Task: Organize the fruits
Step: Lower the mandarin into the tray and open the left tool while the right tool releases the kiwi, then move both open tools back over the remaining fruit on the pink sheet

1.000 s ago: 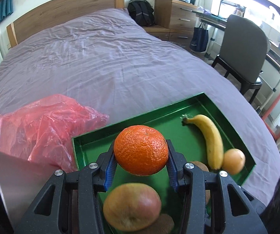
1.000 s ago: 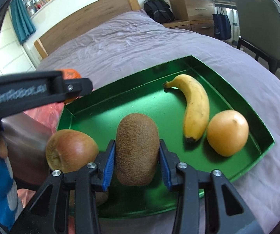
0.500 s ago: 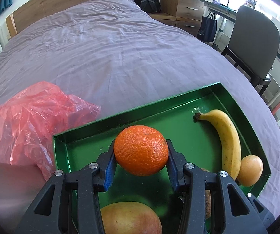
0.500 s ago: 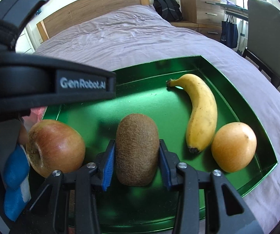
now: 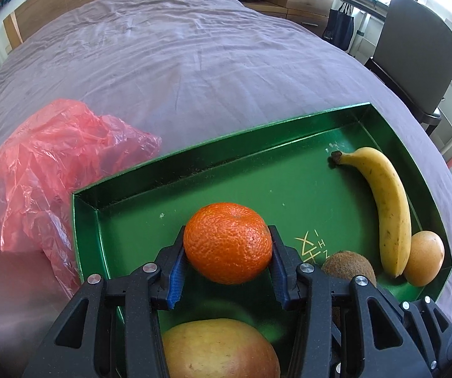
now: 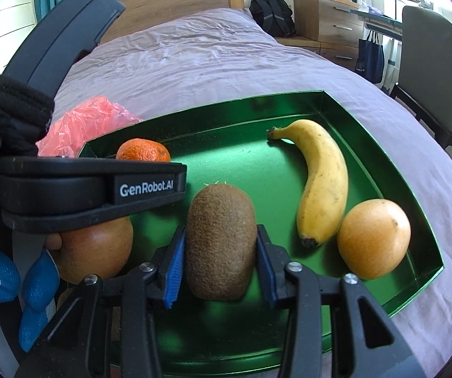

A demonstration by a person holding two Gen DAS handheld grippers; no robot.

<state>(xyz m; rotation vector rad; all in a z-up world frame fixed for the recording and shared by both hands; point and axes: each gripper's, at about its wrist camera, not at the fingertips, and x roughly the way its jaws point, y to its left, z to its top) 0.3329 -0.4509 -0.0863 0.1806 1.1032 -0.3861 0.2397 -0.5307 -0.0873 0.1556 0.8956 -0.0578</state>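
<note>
My left gripper [image 5: 227, 253] is shut on an orange mandarin [image 5: 227, 242], held low over the left part of the green tray [image 5: 194, 170]. In the right wrist view the same mandarin [image 6: 143, 151] peeks over the left gripper's black body. My right gripper [image 6: 221, 252] is shut on a brown kiwi [image 6: 220, 242] over the tray's middle. A banana [image 6: 323, 179] and a round yellow-orange fruit [image 6: 374, 239] lie at the tray's right side. An apple [image 6: 96, 252] rests in the tray's near left corner, partly hidden.
The tray [image 6: 383, 312] sits on a purple bedspread [image 5: 163, 63]. A crumpled red plastic bag [image 5: 46, 170] lies left of the tray. A hand in a blue and white glove [image 6: 2, 280] holds the left gripper. A dark chair [image 5: 414, 50] stands beside the bed.
The left gripper with the mandarin has sunk lower toward the tray's left part. The right gripper keeps the kiwi in about the same place.
</note>
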